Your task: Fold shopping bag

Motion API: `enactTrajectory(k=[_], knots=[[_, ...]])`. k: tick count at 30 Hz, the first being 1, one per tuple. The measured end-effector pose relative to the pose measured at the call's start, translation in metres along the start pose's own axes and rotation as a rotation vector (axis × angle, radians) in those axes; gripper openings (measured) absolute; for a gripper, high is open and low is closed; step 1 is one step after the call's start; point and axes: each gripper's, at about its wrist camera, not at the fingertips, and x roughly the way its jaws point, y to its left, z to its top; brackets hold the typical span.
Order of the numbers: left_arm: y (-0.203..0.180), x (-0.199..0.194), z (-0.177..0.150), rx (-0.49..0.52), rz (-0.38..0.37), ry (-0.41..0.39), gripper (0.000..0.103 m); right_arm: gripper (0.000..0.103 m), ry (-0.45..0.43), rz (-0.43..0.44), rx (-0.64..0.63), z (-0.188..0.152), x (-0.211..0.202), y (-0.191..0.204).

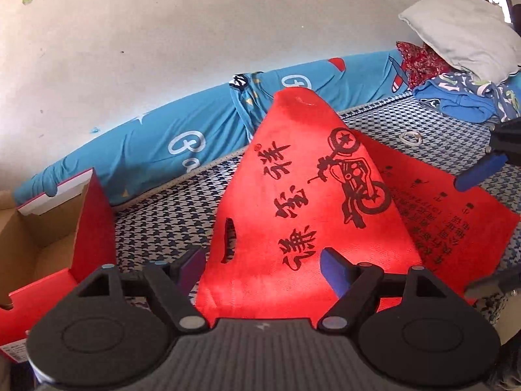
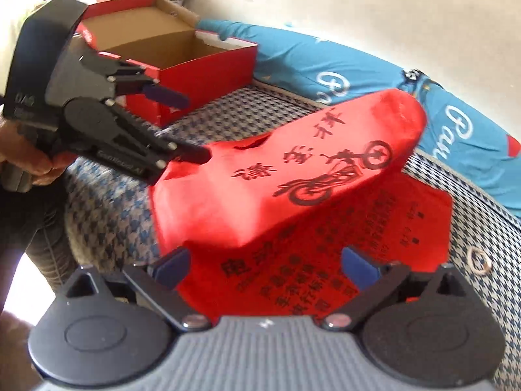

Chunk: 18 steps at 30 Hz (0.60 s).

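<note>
Red non-woven cloth at the centre of both views: shopping bag [image 1: 293, 195] spread on a blue-and-white houndstooth bed cover [image 1: 169, 215], with a rolled blue quilt [image 1: 146, 150] along the wall behind at twelve o'clock. Lower panel flat on the cover. Upper panel doubled over it but not pressed down, arching up like a tent with air underneath. Reads as mid-fold: first fold made, not yet flattened.

Open red shoebox [image 2: 202, 68] at ten o'clock in the right wrist view, well clear of the bag.

Left gripper [image 1: 263, 262] at the bag's handle end, at nine o'clock from the raised panel in the right wrist view. Jaws parted a good way, lower finger touching the cloth edge, upper finger clear above it, so no pinch on anything. Right gripper [image 2: 267, 264] above the flat panel's near edge, jaws spread very wide, nothing between the pads.

Next move, probably: press the arched panel down and smooth it, then take an edge for a second fold. Calls for a firm close on thin, springy cloth that seems apt to pop back up.

Black motorbike print [image 1: 355, 176] and large characters on the raised panel, small black text on the flat one. Cut-out handle slot [image 1: 229, 238] near the left fingers. Small ring, perhaps a rubber band [image 1: 411, 138], on the cover at two o'clock.
</note>
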Motion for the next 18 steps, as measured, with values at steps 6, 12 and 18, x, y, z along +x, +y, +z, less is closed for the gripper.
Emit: enactTrajectory(k=[6, 12, 18], knots=[[-0.008, 0.032, 0.011, 0.047, -0.068, 0.026, 0.077, 0.099, -0.02, -0.133, 0.221, 0.014, 0.012, -0.058], [-0.007, 0.054, 0.018, 0.045, -0.114, 0.026, 0.077, 0.099, 0.053, -0.296, 0.444, 0.012, 0.057, -0.135], [-0.006, 0.068, 0.01, 0.003, -0.123, 0.065, 0.078, 0.099, 0.103, -0.363, 0.478, -0.001, 0.087, -0.167]])
